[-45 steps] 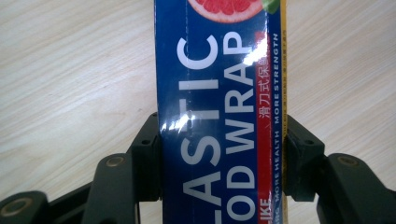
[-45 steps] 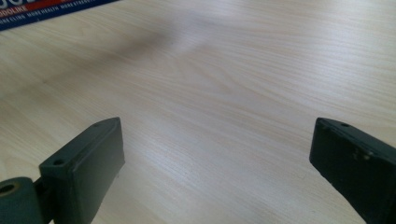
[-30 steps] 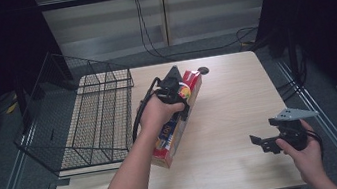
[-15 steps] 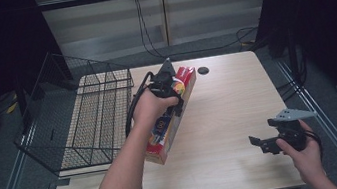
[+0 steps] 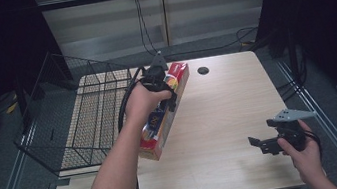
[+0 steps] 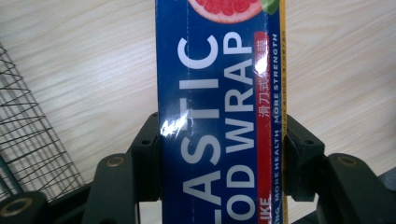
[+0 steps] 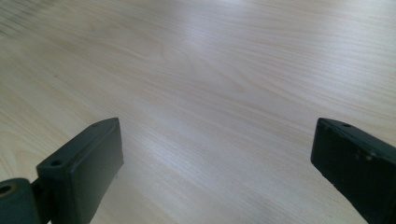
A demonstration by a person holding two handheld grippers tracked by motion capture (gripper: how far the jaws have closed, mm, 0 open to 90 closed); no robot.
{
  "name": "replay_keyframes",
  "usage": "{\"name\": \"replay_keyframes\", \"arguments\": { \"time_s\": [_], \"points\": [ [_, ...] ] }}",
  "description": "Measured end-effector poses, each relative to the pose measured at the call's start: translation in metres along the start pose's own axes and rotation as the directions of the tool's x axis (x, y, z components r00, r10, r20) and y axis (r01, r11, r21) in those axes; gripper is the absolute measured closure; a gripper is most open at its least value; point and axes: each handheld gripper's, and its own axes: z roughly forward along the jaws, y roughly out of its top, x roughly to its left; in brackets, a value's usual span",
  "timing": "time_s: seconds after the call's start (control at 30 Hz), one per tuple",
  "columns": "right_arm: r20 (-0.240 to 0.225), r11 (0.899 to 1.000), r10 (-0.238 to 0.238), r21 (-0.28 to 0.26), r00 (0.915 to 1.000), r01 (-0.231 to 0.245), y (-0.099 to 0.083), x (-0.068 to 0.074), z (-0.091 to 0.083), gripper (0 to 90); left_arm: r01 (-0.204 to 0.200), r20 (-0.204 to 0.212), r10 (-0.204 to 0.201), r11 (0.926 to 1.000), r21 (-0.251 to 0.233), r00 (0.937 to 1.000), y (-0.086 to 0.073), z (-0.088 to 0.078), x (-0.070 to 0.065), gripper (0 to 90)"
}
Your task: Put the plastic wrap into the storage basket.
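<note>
A long blue and red plastic food wrap box (image 5: 154,136) hangs tilted above the table's left half, one end toward the far edge. My left gripper (image 5: 164,94) is shut on it across its width near the far end. In the left gripper view both black pads press the box's (image 6: 219,70) sides, and my left gripper (image 6: 219,154) straddles the white lettering. My right gripper (image 5: 258,143) rests low over the table's front right in a person's hand, jaws open. Between its jaws in the right gripper view (image 7: 215,158) lies bare wood.
A black wire basket (image 5: 94,115) stands on the table's left side, right beside the box. The light wooden table (image 5: 224,111) has a dark cable hole (image 5: 203,70) near its far edge. A cable loops from the left gripper.
My left gripper has carried the box up and to the left, closer to the wire basket. The right gripper has stayed where it was.
</note>
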Motion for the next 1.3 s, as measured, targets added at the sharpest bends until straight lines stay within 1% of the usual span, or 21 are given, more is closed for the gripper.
{"name": "replay_keyframes", "arguments": {
  "time_s": [0.03, 0.07, 0.13, 0.2, 0.23, 0.27, 0.33, 0.37, 0.43, 0.5, 0.53, 0.6, 0.67, 0.7, 0.83, 0.87, 0.9, 0.93, 1.0, 1.23, 1.3],
  "points": [
    [-0.001, 1.000, 0.000, 0.000, 1.0000, 0.000, 0.000, 0.000, 0.000, 2.2, 0.005, 0.002, -0.005, 1.0000, 0.000, 1.0000, 0.000, -0.001, 0.001, 44.1],
    [-0.001, 1.000, 0.000, 0.000, 1.0000, 0.000, 0.000, 0.000, 0.000, 2.2, -0.004, 0.003, 0.004, 1.0000, 0.005, 1.0000, 0.000, -0.003, 0.002, 44.1],
    [-0.002, 1.000, 0.001, 0.001, 1.0000, -0.001, 0.000, 0.000, 0.000, 2.2, 0.016, -0.005, -0.016, 0.9999, 0.006, 0.9999, 0.000, -0.006, 0.004, 44.1],
    [-0.002, 1.000, 0.005, 0.002, 1.0000, -0.005, 0.000, 0.000, 0.000, 2.2, 0.014, -0.013, -0.014, 0.9999, 0.002, 0.9998, 0.000, -0.009, 0.006, 44.1],
    [-0.004, 1.000, 0.006, 0.002, 1.0000, -0.006, 0.000, 0.000, 0.000, 2.2, 0.027, -0.013, -0.027, 0.9996, 0.000, 0.9996, 0.000, -0.011, 0.007, 44.0],
    [-0.003, 1.000, 0.007, 0.003, 1.0000, -0.007, 0.000, 0.000, 0.000, 2.2, 0.020, -0.016, -0.020, 0.9998, -0.002, 0.9997, 0.000, -0.012, 0.008, 44.1],
    [-0.002, 1.000, 0.007, 0.002, 1.0000, -0.007, 0.000, 0.000, 0.000, 2.2, 0.032, -0.017, -0.032, 0.9995, -0.001, 0.9993, 0.000, -0.016, 0.011, 44.1],
    [-0.003, 1.000, 0.007, 0.002, 1.0000, -0.007, 0.000, 0.000, 0.000, 2.2, 0.027, -0.024, -0.027, 0.9996, 0.001, 0.9994, 0.000, -0.018, 0.012, 44.0],
    [-0.003, 1.000, 0.002, 0.001, 1.0000, -0.002, 0.000, 0.000, 0.000, 2.2, 0.040, -0.021, -0.040, 0.9991, -0.011, 0.9990, 0.000, -0.021, 0.014, 44.0],
    [-0.006, 1.000, -0.001, 0.004, 1.0000, 0.001, 0.000, 0.000, 0.000, 2.2, 0.035, -0.022, -0.035, 0.9994, -0.001, 0.9991, 0.000, -0.023, 0.015, 44.1],
    [-0.004, 1.000, 0.001, 0.005, 1.0000, -0.001, 0.000, 0.000, 0.000, 2.2, 0.053, -0.027, -0.054, 0.9985, -0.007, 0.9982, 0.000, -0.025, 0.017, 44.1],
    [-0.004, 1.000, 0.000, 0.006, 1.0000, 0.000, 0.000, 0.001, 0.000, 2.2, 0.046, -0.032, -0.046, 0.9989, -0.006, 0.9984, 0.000, -0.027, 0.018, 44.1],
    [-0.005, 1.000, -0.001, 0.006, 1.0000, 0.001, 0.000, 0.001, 0.000, 2.2, 0.060, -0.021, -0.061, 0.9981, -0.010, 0.9979, -0.001, -0.030, 0.020, 44.1],
    [-0.005, 1.000, -0.001, 0.006, 1.0000, 0.001, 0.000, 0.001, 0.000, 2.2, 0.057, -0.021, -0.057, 0.9983, -0.011, 0.9982, -0.001, -0.031, 0.022, 44.1],
    [-0.004, 1.000, -0.002, 0.003, 1.0000, 0.002, 0.000, 0.001, 0.000, 2.2, 0.059, -0.031, -0.060, 0.9982, -0.010, 0.9977, -0.001, -0.035, 0.025, 44.1],
    [-0.003, 1.000, -0.002, 0.003, 1.0000, 0.002, 0.000, 0.001, 0.000, 2.1, 0.072, -0.029, -0.072, 0.9973, -0.018, 0.9970, -0.001, -0.036, 0.026, 44.1],
    [-0.003, 1.000, -0.002, 0.003, 1.0000, 0.002, 0.000, 0.001, 0.000, 2.1, 0.071, -0.030, -0.072, 0.9974, -0.009, 0.9970, -0.001, -0.037, 0.027, 44.1],
    [-0.004, 1.000, -0.003, 0.004, 1.0000, 0.003, 0.000, 0.001, 0.000, 2.2, 0.069, -0.034, -0.070, 0.9975, -0.016, 0.9970, -0.001, -0.037, 0.028, 44.1],
    [-0.003, 1.000, -0.001, 0.005, 1.0000, 0.001, 0.000, 0.001, 0.000, 2.2, 0.071, -0.032, -0.072, 0.9974, -0.010, 0.9969, -0.001, -0.039, 0.029, 44.1],
    [-0.008, 1.000, -0.007, 0.008, 0.9999, 0.007, 0.000, 0.002, 0.000, 2.2, 0.083, -0.034, -0.084, 0.9962, -0.026, 0.9959, -0.002, -0.048, 0.035, 44.1],
    [-0.006, 1.000, -0.008, 0.007, 1.0000, 0.008, 0.000, 0.002, 0.000, 2.2, 0.096, -0.034, -0.098, 0.9947, -0.037, 0.9946, -0.002, -0.050, 0.036, 44.1]
  ]
}}
